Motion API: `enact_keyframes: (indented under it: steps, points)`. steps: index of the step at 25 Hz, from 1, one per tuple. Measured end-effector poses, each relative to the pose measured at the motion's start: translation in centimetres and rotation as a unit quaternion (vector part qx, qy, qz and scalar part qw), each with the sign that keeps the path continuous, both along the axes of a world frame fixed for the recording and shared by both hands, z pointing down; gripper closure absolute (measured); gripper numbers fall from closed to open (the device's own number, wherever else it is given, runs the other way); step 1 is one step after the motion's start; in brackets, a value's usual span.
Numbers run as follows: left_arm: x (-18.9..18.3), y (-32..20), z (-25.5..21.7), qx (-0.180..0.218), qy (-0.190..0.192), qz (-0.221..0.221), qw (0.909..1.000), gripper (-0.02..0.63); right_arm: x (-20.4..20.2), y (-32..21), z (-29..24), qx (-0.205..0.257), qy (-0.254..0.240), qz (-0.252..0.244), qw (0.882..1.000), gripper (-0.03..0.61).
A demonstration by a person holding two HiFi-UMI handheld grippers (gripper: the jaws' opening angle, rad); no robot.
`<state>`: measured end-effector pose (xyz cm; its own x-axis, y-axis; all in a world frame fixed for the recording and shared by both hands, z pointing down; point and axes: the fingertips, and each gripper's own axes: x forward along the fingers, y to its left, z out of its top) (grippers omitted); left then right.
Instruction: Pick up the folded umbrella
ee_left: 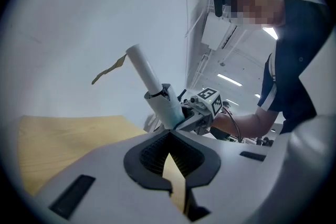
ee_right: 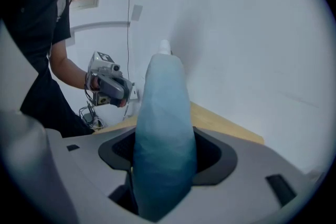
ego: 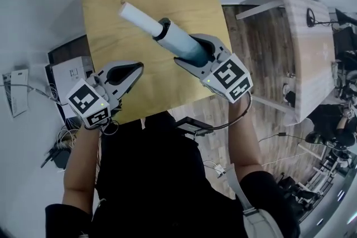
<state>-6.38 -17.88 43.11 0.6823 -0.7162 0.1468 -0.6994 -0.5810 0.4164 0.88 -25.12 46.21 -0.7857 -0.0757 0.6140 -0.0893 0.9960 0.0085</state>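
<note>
The folded umbrella [ego: 167,36] has a pale blue sleeve, a black band and a white handle end that points up-left over the wooden table [ego: 139,3]. My right gripper [ego: 187,48] is shut on the blue body of the umbrella [ee_right: 163,134], which fills the space between its jaws and hides their tips. The left gripper [ego: 136,68] hangs over the table's front left part, shut with nothing in it. From the left gripper view the umbrella [ee_left: 157,94] stands tilted, clear of the tabletop [ee_left: 63,139], beyond my closed left gripper [ee_left: 170,132].
A white box [ego: 70,72], papers [ego: 17,92] and cables lie on the floor left of the table. A second pale wooden table [ego: 312,47] stands at the right on dark plank flooring. A white wall runs behind the table.
</note>
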Motion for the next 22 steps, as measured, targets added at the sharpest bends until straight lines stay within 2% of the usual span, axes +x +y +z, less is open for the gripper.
enact_keyframes:
  steps: [6,11,15,19,22]
  points:
    - [1.0,1.4,-4.7,0.033,-0.006,0.006,0.9994,0.603,2.5,2.7,-8.2,-0.002,-0.108,0.021,0.994,0.281]
    - [0.7,3.1,-7.9,0.059,-0.012,-0.002,0.9982,0.603,5.1,5.0,-12.6,0.006,-0.164,0.035,0.986,0.281]
    - [0.7,4.2,-9.0,0.065,-0.019,0.002,0.9977,0.603,6.8,7.3,-13.7,0.021,-0.193,0.043,0.980,0.281]
    - [0.8,5.6,-9.9,0.070,-0.039,0.006,0.9967,0.603,7.9,9.5,-13.4,0.004,-0.229,0.051,0.972,0.281]
    - [0.9,6.5,-10.3,0.072,-0.038,0.008,0.9966,0.603,8.4,10.8,-13.5,-0.010,-0.254,0.062,0.965,0.281]
